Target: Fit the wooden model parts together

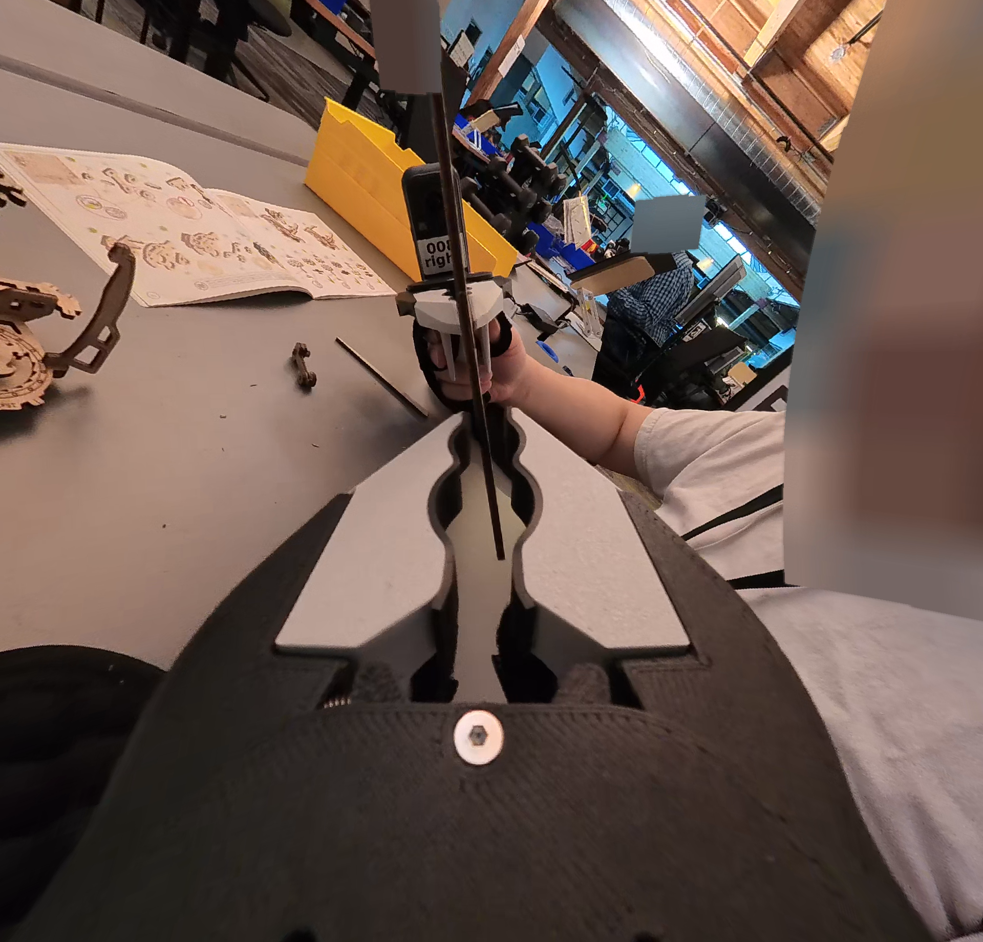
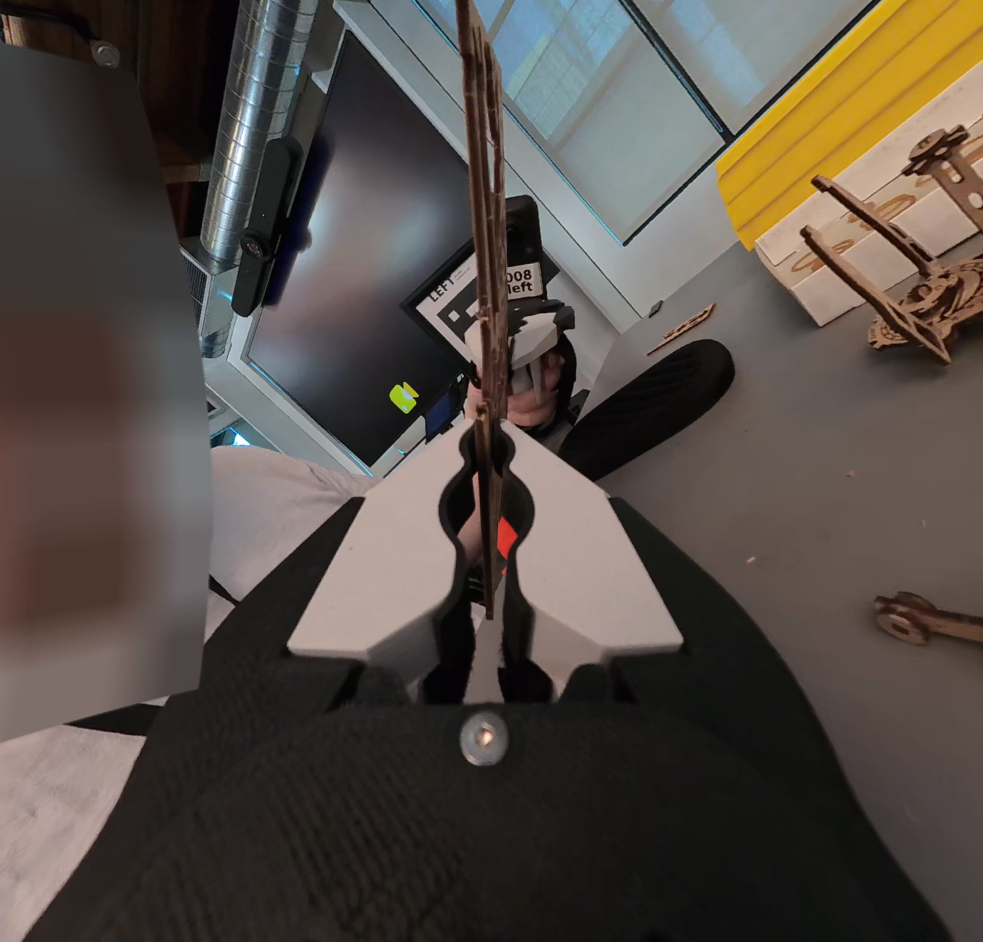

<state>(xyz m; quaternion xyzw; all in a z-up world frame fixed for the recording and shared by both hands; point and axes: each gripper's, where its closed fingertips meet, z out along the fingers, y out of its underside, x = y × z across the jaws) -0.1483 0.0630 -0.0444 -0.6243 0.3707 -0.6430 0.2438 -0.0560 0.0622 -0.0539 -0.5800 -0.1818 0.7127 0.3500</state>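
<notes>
A thin, dark wooden sheet (image 1: 490, 491) is held edge-on in the air between both grippers. In the left wrist view my left gripper (image 1: 485, 415) is shut on its near edge, and the right gripper (image 1: 452, 310) faces me from the far side. In the right wrist view the sheet (image 2: 484, 225) rises up the middle of the frame and my right gripper (image 2: 486, 427) is shut on it. The left gripper (image 2: 524, 342) sits behind the sheet. A partly built wooden model (image 1: 21, 342) stands on the grey table (image 1: 186, 464); it also shows in the right wrist view (image 2: 915, 299).
An open instruction booklet (image 1: 202, 230), a yellow bin (image 1: 372, 182), a small wooden link (image 1: 303, 366) and a thin strip (image 1: 380, 376) lie on the table. The right wrist view shows a white box (image 2: 851, 257), a wrench-shaped wooden part (image 2: 925, 624) and a flat wooden piece (image 2: 686, 326). Left tips to right tips: about 10 centimeters.
</notes>
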